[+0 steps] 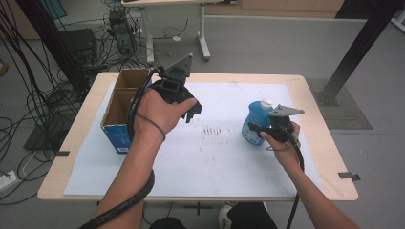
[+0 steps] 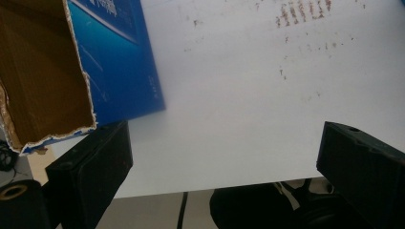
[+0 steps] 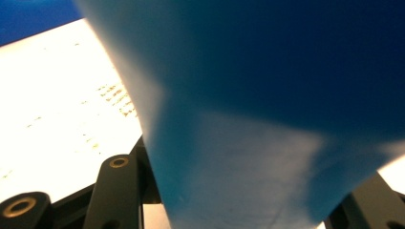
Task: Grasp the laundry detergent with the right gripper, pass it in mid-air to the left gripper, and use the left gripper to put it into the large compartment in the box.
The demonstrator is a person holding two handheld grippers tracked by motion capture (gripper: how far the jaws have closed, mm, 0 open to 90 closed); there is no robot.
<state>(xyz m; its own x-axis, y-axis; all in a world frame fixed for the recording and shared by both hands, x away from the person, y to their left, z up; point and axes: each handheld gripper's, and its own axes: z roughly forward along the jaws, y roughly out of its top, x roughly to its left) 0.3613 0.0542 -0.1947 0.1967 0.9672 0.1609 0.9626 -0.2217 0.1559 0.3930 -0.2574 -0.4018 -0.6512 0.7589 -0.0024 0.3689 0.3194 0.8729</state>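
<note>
A blue plastic bottle [image 1: 252,118] with a white cap stands on the white mat [image 1: 224,162] at the right. My right gripper [image 1: 256,129] is shut on its lower body from the near right side. In the right gripper view the bottle [image 3: 267,109] sits between the black jaws, pressed on both sides. My left gripper [image 1: 193,113] hovers above the mat just right of an open cardboard box [image 1: 115,135] with blue sides. Its jaws stand wide apart with nothing between them [image 2: 224,167], and the box's torn corner [image 2: 86,71] lies at the upper left.
Faint brown marks [image 1: 210,130] stain the middle of the mat. The wooden table's rim [image 1: 329,143] runs close behind the right hand. Tangled cables [image 1: 33,100] cover the floor at the left, and a black frame post [image 1: 363,43] rises at the back right.
</note>
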